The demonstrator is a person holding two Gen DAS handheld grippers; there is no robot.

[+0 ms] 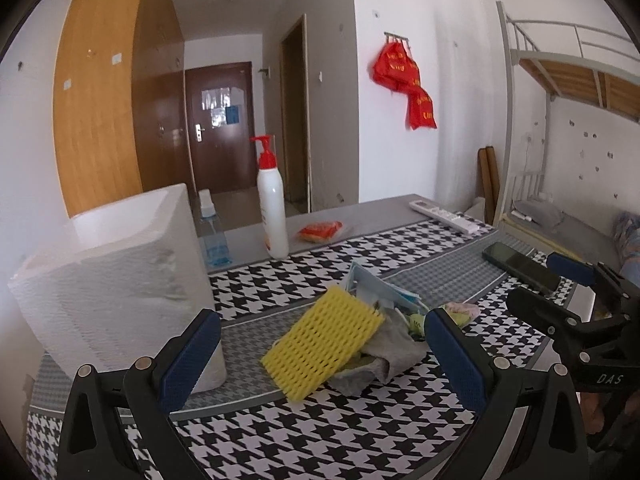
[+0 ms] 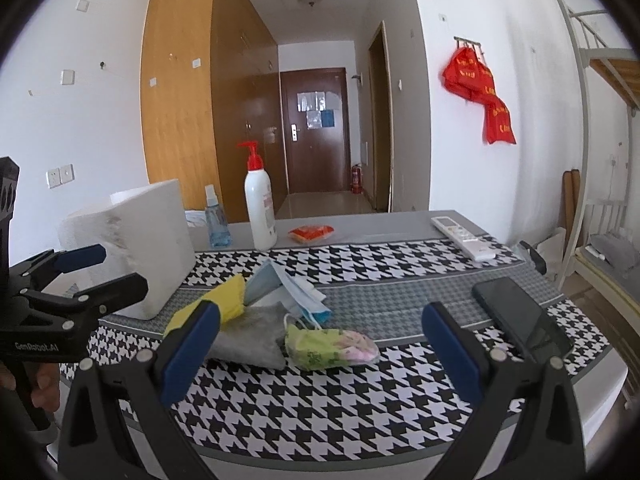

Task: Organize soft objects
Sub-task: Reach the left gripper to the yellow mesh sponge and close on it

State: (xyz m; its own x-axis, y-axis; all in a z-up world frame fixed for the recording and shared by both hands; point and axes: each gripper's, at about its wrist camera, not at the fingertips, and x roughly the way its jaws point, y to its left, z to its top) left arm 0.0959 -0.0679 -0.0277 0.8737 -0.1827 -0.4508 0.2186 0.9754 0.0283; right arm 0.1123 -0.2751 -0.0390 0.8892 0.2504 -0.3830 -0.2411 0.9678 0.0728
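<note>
A pile of soft things lies mid-table. On top leans a yellow foam net sleeve (image 1: 322, 340) (image 2: 228, 300), over a grey cloth (image 1: 384, 354) (image 2: 250, 340). Behind them sit blue face masks (image 1: 376, 286) (image 2: 288, 286). A green and pink packet (image 2: 330, 348) (image 1: 460, 312) lies at the pile's right. My left gripper (image 1: 324, 356) is open, its blue pads either side of the yellow sleeve, short of it. My right gripper (image 2: 320, 348) is open too, with the packet between its fingers, further out. A white foam box (image 1: 116, 276) (image 2: 132, 244) stands to the left.
A white pump bottle (image 1: 272, 208) (image 2: 260, 208), a blue spray bottle (image 2: 216, 220), an orange packet (image 1: 320, 232) (image 2: 311, 234) and a white remote (image 1: 444, 216) (image 2: 464, 238) sit at the back. A black phone (image 2: 520, 320) (image 1: 520, 266) lies right. A houndstooth cloth (image 2: 320, 400) covers the table.
</note>
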